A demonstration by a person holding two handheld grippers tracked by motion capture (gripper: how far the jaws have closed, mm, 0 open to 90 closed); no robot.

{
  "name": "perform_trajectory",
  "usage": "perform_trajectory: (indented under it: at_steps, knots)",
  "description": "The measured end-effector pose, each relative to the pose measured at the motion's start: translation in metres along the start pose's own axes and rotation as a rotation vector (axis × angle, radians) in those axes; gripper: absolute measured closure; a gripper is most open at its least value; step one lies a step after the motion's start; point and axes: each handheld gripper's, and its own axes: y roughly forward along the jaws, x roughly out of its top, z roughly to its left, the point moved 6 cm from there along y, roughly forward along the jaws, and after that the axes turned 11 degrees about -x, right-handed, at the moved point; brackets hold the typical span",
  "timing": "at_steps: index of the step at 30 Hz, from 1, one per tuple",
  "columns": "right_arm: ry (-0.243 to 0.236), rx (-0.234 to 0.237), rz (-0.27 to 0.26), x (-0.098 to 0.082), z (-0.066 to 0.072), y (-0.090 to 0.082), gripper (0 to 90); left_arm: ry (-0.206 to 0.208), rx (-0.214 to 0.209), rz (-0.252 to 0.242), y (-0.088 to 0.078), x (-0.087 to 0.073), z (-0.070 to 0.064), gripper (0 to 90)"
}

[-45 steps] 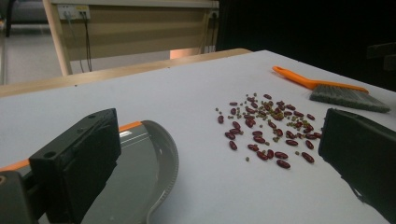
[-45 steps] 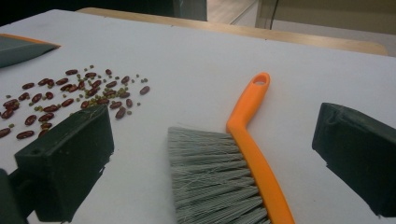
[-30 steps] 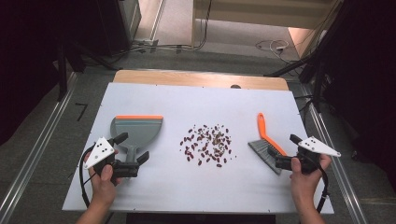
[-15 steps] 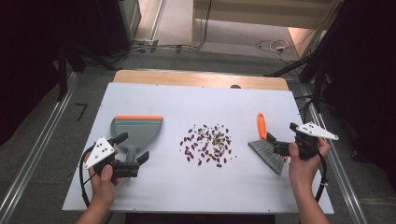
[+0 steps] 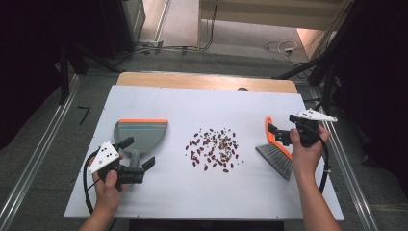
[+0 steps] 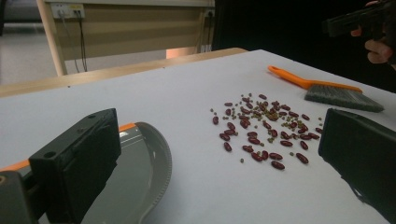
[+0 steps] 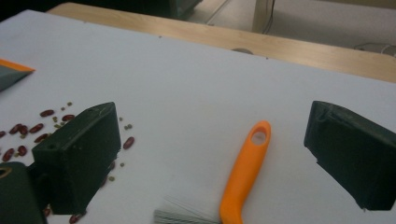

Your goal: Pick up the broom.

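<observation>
White tabletop (image 5: 144,101) is carrying scattered beans (image 5: 214,149) between a grey dustpan (image 5: 140,136) and an orange-handled brush (image 5: 276,149). Left gripper (image 5: 139,153) is hovering wide open over the dustpan's handle, holding nothing. Right gripper (image 5: 276,135) is hanging wide open above the brush handle, empty.

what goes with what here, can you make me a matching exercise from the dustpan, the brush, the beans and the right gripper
Things:
1. dustpan
2. brush
3. beans
4. right gripper

Descriptions:
A. scattered in the middle of the table
B. open, jaws either side of an orange handle
C. grey with an orange front edge, at the left
D. grey bristles, lying at the right

Pairs: 1-C, 2-D, 3-A, 4-B
</observation>
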Motion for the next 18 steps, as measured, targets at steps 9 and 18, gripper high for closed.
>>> perform_trajectory:
  at_steps: [9,18]
  knots:
    - [0.084,-0.017,0.163,-0.013,-0.002,0.024,27.7,0.004,-0.01,0.01,0.002,-0.001,-0.001,0.0]
    - [0.115,-0.055,0.299,-0.031,-0.008,0.04,49.7,0.003,-0.014,0.014,0.002,-0.002,-0.001,0.0]
